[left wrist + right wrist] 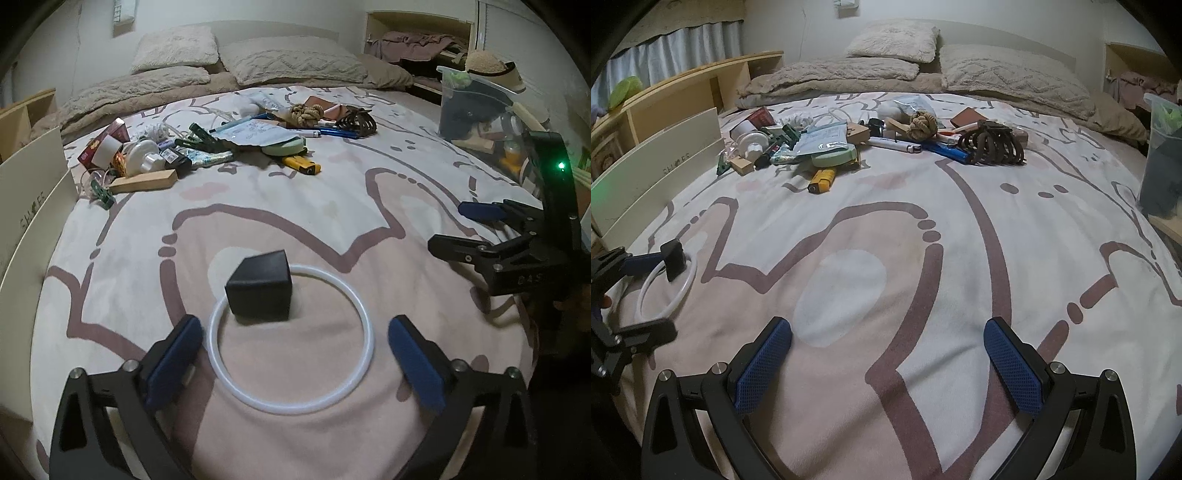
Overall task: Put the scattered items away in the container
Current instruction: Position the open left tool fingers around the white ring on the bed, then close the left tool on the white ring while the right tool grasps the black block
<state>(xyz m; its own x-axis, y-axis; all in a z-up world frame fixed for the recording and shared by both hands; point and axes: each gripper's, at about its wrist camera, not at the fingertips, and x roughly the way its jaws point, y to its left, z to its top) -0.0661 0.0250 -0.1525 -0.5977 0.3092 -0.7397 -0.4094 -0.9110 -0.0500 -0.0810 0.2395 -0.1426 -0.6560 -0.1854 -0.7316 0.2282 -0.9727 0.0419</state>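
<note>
The tidying is barely under way. The clear container (476, 110) already holds several things, but a big pile of clutter (207, 147) lies well left of it on the bed (332, 206). Nearer, left of the container, a white ring (364, 314) and black box (260, 286) lie between the wide-open left tongs (295, 354). The right tongs (888, 363) gape empty.

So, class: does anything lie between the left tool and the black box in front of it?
Nothing blocks it. The left tool stands open, apart from the black box. Only the flat white ring lies there on the blanket, and the box sits on its far edge.
</note>
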